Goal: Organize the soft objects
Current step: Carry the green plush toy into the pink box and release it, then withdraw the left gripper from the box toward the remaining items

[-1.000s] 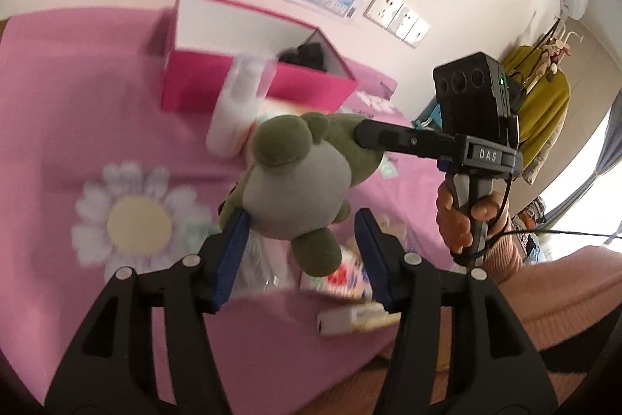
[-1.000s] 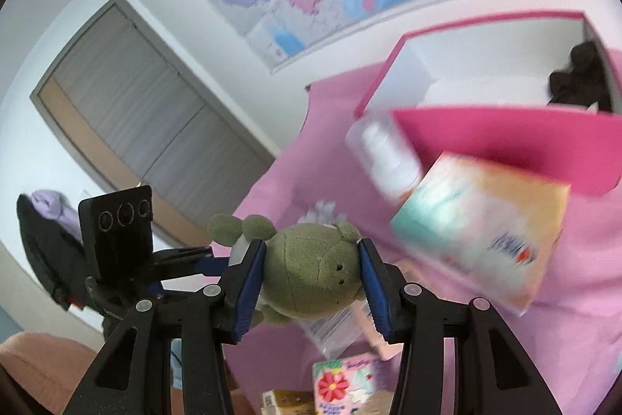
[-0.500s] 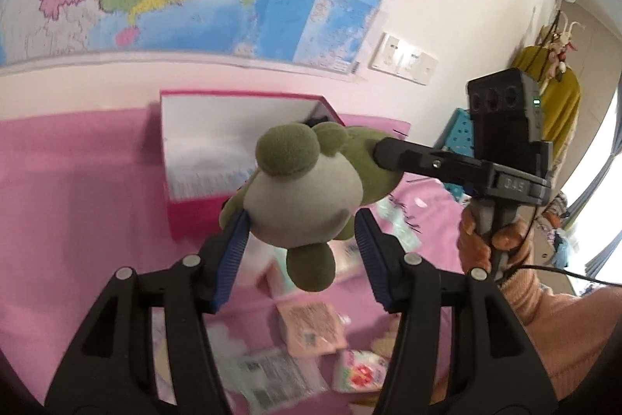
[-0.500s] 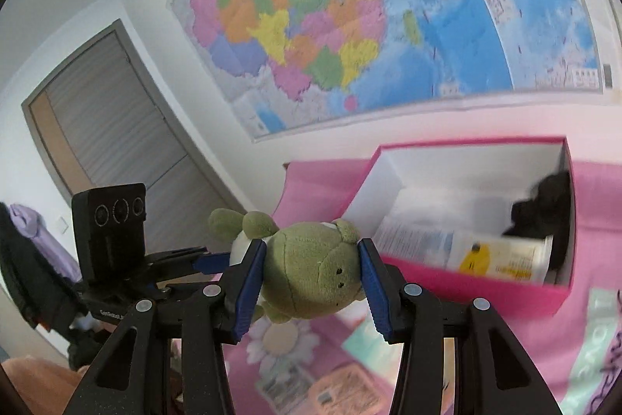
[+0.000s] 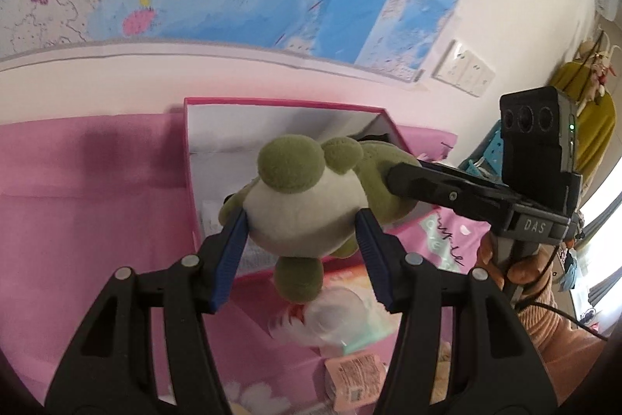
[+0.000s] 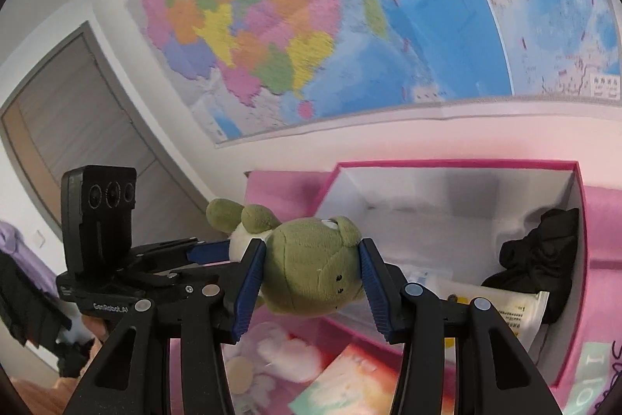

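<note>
A green and cream plush frog (image 5: 307,209) hangs in the air, held by both grippers. My left gripper (image 5: 301,240) is shut on its cream belly. My right gripper (image 6: 311,275) is shut on its green head (image 6: 311,275). The toy is above the near wall of an open pink box (image 5: 190,158) with a white inside, also in the right wrist view (image 6: 458,164). A black soft item (image 6: 536,259) lies at the box's right end, with white packets (image 6: 505,306) beside it.
A pink cloth with flower prints (image 5: 77,212) covers the surface. Below the toy, in front of the box, lie a clear bottle (image 5: 338,317), a pastel tissue pack (image 6: 350,376) and small packets (image 5: 353,380). A wall map (image 6: 350,26) hangs behind.
Both grippers have lifted the plush frog and carried it toward the pink box; the view has tilted up from the cloth to the wall map. Both grips are unchanged.
</note>
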`<act>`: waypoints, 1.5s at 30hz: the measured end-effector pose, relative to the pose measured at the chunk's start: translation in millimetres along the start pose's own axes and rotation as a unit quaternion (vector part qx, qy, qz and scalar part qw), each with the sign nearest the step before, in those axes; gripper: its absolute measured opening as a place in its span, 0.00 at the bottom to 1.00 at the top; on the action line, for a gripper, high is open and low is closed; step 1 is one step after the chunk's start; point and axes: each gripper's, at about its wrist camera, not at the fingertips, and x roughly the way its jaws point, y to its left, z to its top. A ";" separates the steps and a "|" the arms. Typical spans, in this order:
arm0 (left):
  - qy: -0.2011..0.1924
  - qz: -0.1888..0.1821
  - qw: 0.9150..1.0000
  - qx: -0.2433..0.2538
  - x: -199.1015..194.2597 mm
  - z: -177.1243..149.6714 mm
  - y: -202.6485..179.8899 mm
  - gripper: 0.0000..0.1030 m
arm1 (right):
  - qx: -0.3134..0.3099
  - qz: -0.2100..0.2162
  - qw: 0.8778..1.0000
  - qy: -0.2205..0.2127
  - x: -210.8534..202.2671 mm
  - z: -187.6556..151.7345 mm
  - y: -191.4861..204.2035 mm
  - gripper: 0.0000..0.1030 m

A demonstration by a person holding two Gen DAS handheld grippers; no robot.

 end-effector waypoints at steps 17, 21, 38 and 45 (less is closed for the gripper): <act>0.023 0.061 0.997 -0.031 56.0 26.9 30.6 0.57 | 0.041 -0.103 0.992 0.065 74.7 13.9 -49.4 0.76; 0.006 0.072 0.997 -0.019 47.8 20.7 25.5 0.57 | 0.046 -0.112 0.990 0.070 66.5 4.9 -56.8 0.76; -0.071 0.014 0.997 0.035 -45.8 -45.7 -32.7 0.57 | -0.030 -0.050 0.998 0.023 -43.8 -49.8 -4.8 0.76; -0.025 -0.021 0.996 0.082 -48.4 -99.3 -73.0 0.57 | -0.021 -0.032 0.998 0.042 -79.3 -99.7 -1.5 0.76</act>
